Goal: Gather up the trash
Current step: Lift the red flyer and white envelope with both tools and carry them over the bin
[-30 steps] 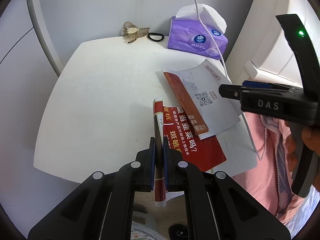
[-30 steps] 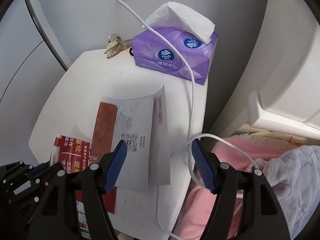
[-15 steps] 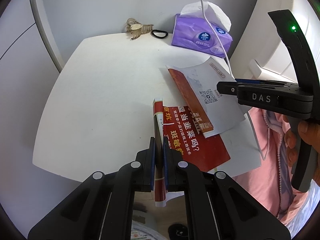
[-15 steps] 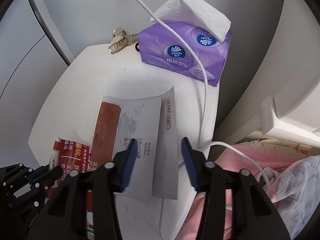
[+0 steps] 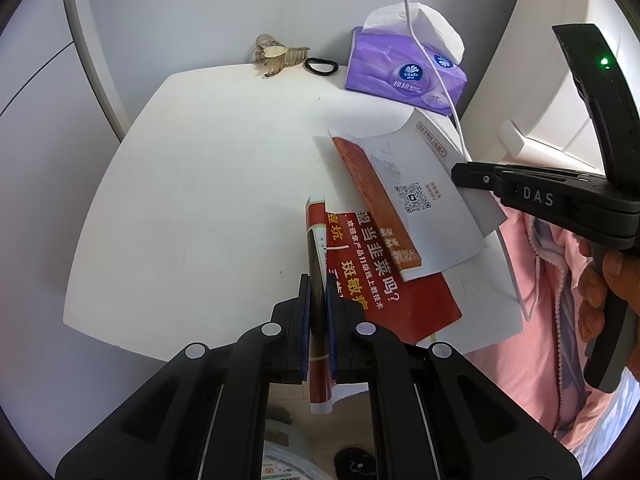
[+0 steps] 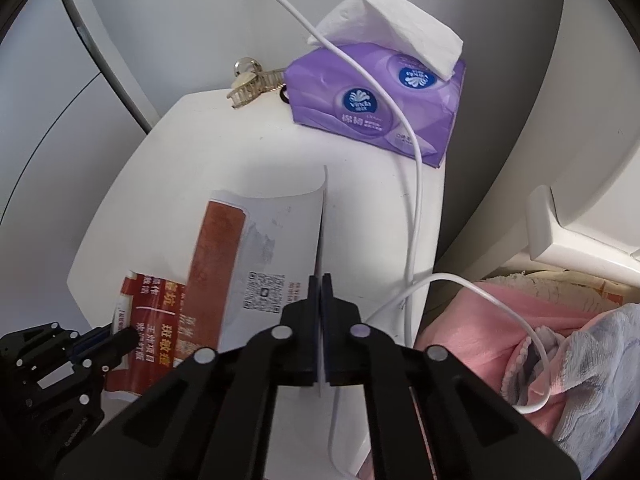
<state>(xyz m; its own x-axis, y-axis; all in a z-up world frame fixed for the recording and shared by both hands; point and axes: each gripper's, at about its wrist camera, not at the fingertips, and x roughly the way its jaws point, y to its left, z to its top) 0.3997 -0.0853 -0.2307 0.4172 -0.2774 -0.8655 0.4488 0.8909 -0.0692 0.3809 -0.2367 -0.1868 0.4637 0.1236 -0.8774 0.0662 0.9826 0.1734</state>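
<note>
A red flyer (image 5: 392,296) with white print lies at the near right of the small white table (image 5: 208,200). My left gripper (image 5: 318,280) is shut on its upturned left edge. Overlapping it is a white leaflet (image 5: 416,168) with a rust-red band and a QR code. In the right wrist view my right gripper (image 6: 320,280) is shut on the leaflet's (image 6: 280,240) right edge, which stands up thin between the pads. The red flyer (image 6: 152,300) and left gripper (image 6: 124,336) show at the lower left there. From the left wrist view the right gripper (image 5: 460,170) enters from the right.
A purple tissue pack (image 5: 400,76) stands at the table's back right, with a hair claw (image 5: 276,56) and black hair tie (image 5: 320,66) beside it. A white cable (image 6: 416,184) hangs over the right edge. Pink cloth (image 6: 472,340) lies beyond. A hand (image 5: 616,272) holds the right gripper.
The right gripper's jaws came together from wide apart onto the white leaflet's right edge, which now stands folded up between them. The left gripper kept its hold on the red flyer.
</note>
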